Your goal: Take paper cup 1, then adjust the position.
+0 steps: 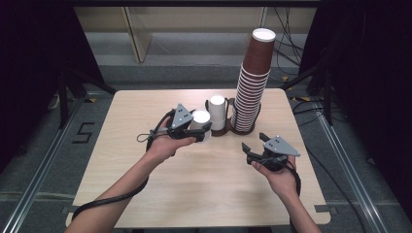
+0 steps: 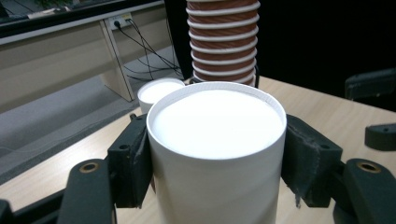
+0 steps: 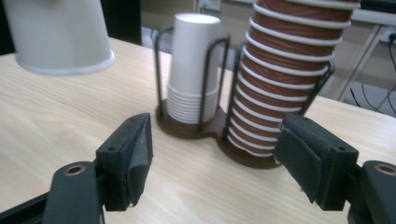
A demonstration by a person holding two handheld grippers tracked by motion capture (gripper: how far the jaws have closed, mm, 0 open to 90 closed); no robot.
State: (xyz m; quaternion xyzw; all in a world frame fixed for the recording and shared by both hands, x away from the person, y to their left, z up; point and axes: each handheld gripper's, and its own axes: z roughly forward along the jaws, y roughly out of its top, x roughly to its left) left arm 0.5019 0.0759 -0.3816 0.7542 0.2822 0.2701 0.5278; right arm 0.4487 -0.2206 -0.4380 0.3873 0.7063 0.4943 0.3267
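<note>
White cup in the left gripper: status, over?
Left gripper shut on white cup, upside down, off the table. Right gripper open, empty, facing the cup holder. Nothing in the way.

Black grippers [image 1: 194, 127] bear grey three-cornered plates [image 1: 182, 115], trailing cables [image 1: 111, 196].

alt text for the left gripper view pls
The left gripper is clamped on an upside-down white paper cup, its two black jaws pressing the cup's sides. Behind it, on a light wooden table, stand a second white cup and a tall stack of brown cups.
</note>
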